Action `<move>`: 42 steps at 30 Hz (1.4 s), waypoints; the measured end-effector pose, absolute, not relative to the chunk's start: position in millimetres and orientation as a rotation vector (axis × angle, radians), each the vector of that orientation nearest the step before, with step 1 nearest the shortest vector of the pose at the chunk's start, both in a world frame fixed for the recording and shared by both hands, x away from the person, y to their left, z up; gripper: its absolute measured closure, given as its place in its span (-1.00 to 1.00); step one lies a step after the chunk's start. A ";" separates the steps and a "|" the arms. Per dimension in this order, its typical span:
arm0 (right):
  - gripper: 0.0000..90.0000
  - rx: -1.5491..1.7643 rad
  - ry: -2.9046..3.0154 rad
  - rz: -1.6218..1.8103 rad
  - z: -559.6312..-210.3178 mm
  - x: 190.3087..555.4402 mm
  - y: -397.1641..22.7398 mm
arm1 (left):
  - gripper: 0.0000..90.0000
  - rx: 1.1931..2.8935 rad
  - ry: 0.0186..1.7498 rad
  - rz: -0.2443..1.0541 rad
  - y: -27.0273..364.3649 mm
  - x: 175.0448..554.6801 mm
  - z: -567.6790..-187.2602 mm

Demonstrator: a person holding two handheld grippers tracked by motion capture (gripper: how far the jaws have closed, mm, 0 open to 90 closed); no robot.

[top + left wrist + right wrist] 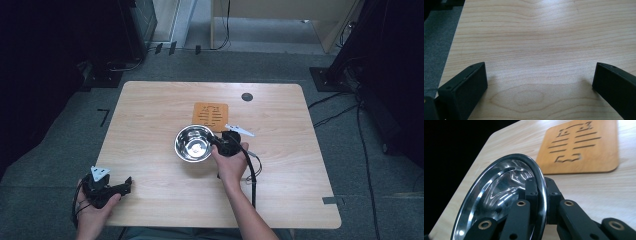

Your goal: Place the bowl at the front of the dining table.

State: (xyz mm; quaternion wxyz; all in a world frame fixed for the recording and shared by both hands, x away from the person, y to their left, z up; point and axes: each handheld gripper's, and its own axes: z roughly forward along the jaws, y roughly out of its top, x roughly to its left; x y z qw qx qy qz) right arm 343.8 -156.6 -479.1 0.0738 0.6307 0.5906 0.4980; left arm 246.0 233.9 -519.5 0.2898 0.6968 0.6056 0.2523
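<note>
Surface [150,165]: light wood, spans the middle of the high view. Wooden trivet [210,116] with cut-out slots lies upper centre. Steel bowl [194,143] sits just below it, centre frame; I can't tell if its base is off the wood. My right gripper [220,143] has its jaws clamped on the bowl's right-hand rim, one inside, one outside. My left gripper [125,186], lower left, rests with jaws apart over bare wood.

Step in hand, as I read it: carrying the bowl. Next move calls for keeping the rim grip firm and setting it squarely onto the trivet.
</note>
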 end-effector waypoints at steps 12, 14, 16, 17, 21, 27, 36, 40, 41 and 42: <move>0.88 1.949 1.643 1.463 -480.3 371.2 -169.5 | -1.00 1.859 1.616 0.673 233.9 245.9 -519.5; 0.88 1.956 1.625 1.453 -479.7 375.9 -170.6 | -1.00 1.862 1.613 0.673 234.1 245.3 -519.5; 0.88 1.972 1.600 1.448 -478.9 380.4 -171.4 | -1.00 1.864 1.611 0.672 234.1 244.9 -519.5; 0.88 1.975 1.593 1.447 -478.7 382.9 -172.1 | -1.00 1.864 1.611 0.672 234.1 244.9 -519.5; 0.88 1.995 1.549 1.432 -479.1 392.7 -173.4 | -1.00 1.863 1.611 0.671 234.1 244.8 -519.5; 0.88 2.018 1.504 1.386 -485.8 406.2 -175.6 | -1.00 1.864 1.606 0.669 233.6 242.9 -519.6; 0.88 2.093 1.408 1.381 -489.6 423.1 -182.7 | -1.00 1.863 1.607 0.671 233.0 241.7 -519.6; 0.88 2.101 1.392 1.349 -490.6 431.6 -184.1 | -1.00 1.866 1.607 0.670 232.9 241.1 -519.5; 0.88 2.105 1.391 1.346 -490.6 433.1 -184.1 | -1.00 1.866 1.607 0.670 232.9 241.1 -519.5; 0.88 2.108 1.384 1.345 -491.2 435.2 -183.9 | -1.00 1.866 1.607 0.670 232.9 241.1 -519.5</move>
